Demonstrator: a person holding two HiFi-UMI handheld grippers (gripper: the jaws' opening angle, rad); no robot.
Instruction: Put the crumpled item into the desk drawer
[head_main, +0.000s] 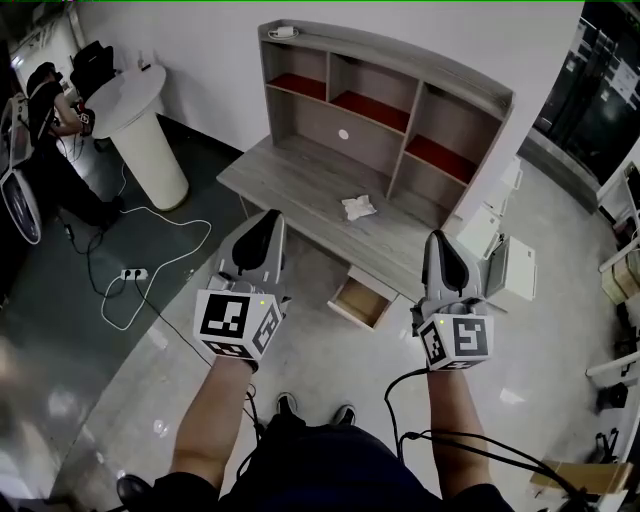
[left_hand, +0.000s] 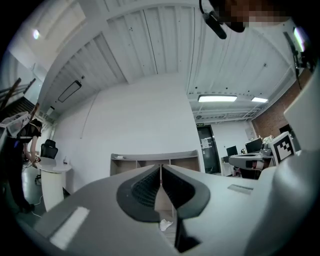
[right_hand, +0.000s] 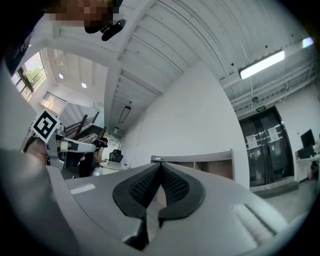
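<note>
Judged step: approach, nothing picked up yet. Found left claw (head_main: 267, 216) and right claw (head_main: 438, 239) both pressed shut and empty, well short of the counter (head_main: 290, 180). Spotted crumpled paper (head_main: 358, 207) lying on counter, drawer (head_main: 362, 301) below already pulled out. Reckoned next: open one claw, reach forward, close on paper.

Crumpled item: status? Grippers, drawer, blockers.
Both shut and empty: left gripper, right gripper, short of the desk. Crumpled item on desk top, untouched. Drawer open. No blockers seen.
</note>
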